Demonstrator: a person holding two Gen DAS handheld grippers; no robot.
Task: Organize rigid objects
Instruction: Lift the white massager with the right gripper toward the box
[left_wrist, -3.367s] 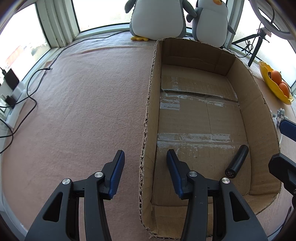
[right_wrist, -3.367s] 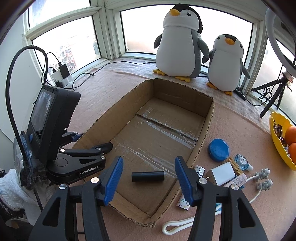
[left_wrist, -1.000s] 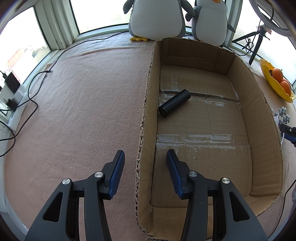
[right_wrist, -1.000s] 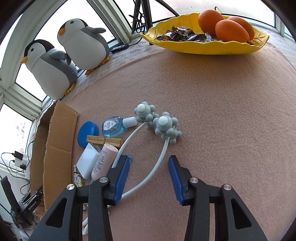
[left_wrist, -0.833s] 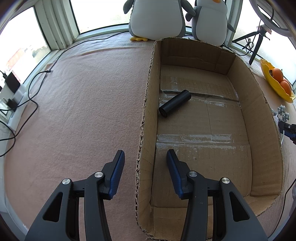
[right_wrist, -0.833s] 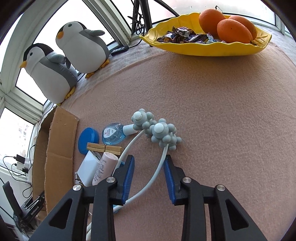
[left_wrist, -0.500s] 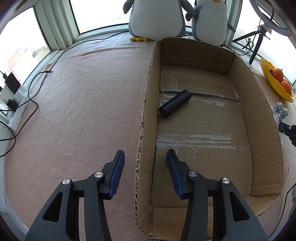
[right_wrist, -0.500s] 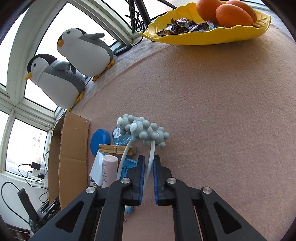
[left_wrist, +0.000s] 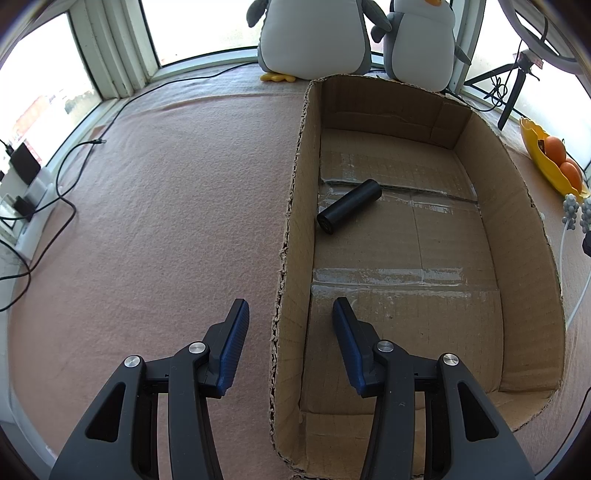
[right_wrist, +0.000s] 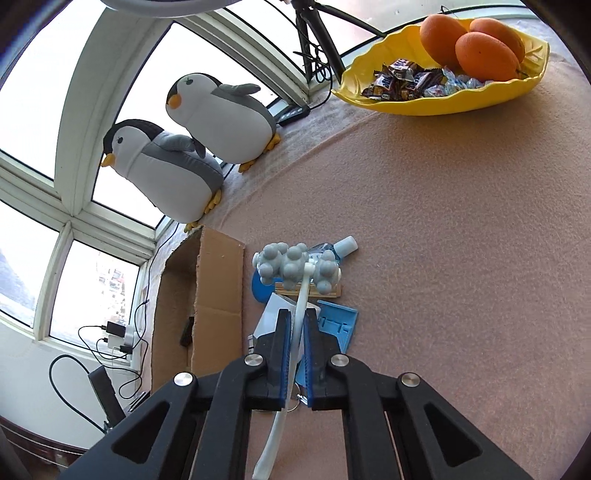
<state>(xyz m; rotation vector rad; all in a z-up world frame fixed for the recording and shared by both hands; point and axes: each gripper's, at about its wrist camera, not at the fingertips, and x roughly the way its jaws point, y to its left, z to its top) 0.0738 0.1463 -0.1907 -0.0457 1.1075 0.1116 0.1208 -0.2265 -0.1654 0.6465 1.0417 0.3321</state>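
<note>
**Holding: sorting of rigid items into the box, part done.**

- Cardboard box (left_wrist: 517, 236): fills the right half of the left wrist view, open-topped. Its left wall passes between the two blades of the left tongs (left_wrist: 288, 347).
- Black cylinder (left_wrist: 349, 211): the one item already inside, lying on the box floor at upper centre of that view, close to the left wall. Counted as done.
- Massager (right_wrist: 295, 269): white curved stem with two knobbly grey heads. Lower centre of the right wrist view, pinched by its stem in the right tongs (right_wrist: 294, 325), whose blades have just been closing onto it. Heads appear raised above the pile; judged to be the item now in transit, not yet over the box.
- Left on the tabletop (right_wrist: 443, 258), in a cluster just right of the box wall at centre of the right wrist view: a clear bottle with pale cap (right_wrist: 334, 249), a blue round lid (right_wrist: 260, 290), a wooden piece (right_wrist: 321, 292), a white block (right_wrist: 275, 312), a blue plastic piece (right_wrist: 338, 321). All partly hidden behind the massager and tongs, so the count may be short.
- Left tongs: spread, pinching nothing, though they straddle the wall.
- Not for sorting, by judgement: yellow dish (right_wrist: 443, 99) with oranges and sweets, upper right; two plush penguins (right_wrist: 184, 155), upper left.

Estimate: early; one in, one in hand, about five to go.
</note>
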